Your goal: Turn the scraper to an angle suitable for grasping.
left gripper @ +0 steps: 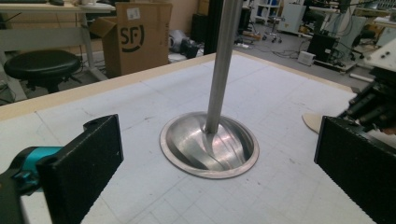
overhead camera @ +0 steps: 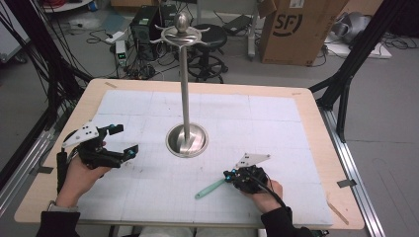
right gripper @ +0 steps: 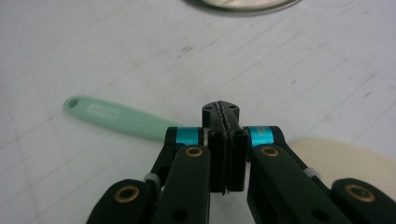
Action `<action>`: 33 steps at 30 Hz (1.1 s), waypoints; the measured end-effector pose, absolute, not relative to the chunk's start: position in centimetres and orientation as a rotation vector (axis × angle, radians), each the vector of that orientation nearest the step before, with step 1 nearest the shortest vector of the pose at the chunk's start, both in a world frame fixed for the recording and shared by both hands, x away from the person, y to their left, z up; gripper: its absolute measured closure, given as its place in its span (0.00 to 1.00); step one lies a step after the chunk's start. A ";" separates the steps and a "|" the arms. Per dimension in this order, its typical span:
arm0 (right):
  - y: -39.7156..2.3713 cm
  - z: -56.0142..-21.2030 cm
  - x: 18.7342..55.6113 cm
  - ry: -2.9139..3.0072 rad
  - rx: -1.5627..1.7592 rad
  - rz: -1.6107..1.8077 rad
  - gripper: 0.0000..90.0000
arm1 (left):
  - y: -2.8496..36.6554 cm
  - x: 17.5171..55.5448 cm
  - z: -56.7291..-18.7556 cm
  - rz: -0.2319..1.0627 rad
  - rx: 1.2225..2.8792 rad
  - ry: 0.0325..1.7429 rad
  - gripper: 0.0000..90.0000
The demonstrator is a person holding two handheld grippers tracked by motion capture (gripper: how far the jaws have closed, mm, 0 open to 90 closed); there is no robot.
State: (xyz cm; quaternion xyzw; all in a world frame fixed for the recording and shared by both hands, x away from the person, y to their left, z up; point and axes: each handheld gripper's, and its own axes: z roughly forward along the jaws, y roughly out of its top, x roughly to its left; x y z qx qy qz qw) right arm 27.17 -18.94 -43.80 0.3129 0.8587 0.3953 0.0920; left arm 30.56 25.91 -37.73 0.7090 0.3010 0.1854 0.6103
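A tall steel stand (overhead camera: 186, 89) rises from a round dished base (overhead camera: 174, 143) in the middle of the white mat, with curved hooks at its top. A spatula with a mint-green handle (overhead camera: 210, 188) lies on the mat near the front. My right gripper (overhead camera: 228, 175) sits over its neck, jaws shut with the pads meeting; whether it touches the spatula I cannot tell. In the right gripper view the handle (right gripper: 121, 116) runs left of the gripper (right gripper: 220, 109) and the cream blade (right gripper: 336, 154) shows at right. My left gripper (overhead camera: 127, 139) stands open left of the base (left gripper: 187, 140), with nothing between its jaws.
The table (overhead camera: 316, 148) carries a white gridded mat (overhead camera: 276, 118). Beyond the far edge stand a cardboard box (overhead camera: 296, 29), a black stool (overhead camera: 210, 37) and computer gear with cables. Black frame posts flank both sides.
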 end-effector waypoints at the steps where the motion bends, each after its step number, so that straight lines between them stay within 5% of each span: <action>1: -18.9 -43.9 26.9 2.557 0.922 1.164 1.00 | 25.9 30.6 -37.7 0.428 1.637 0.695 0.02; 12: -17.2 -44.3 26.0 2.621 0.848 1.142 1.00 | 25.5 30.7 -37.6 0.436 1.654 0.688 0.02; 33: -13.7 -44.5 30.4 2.555 0.808 1.173 1.00 | 26.3 29.9 -37.8 0.454 1.666 0.701 0.02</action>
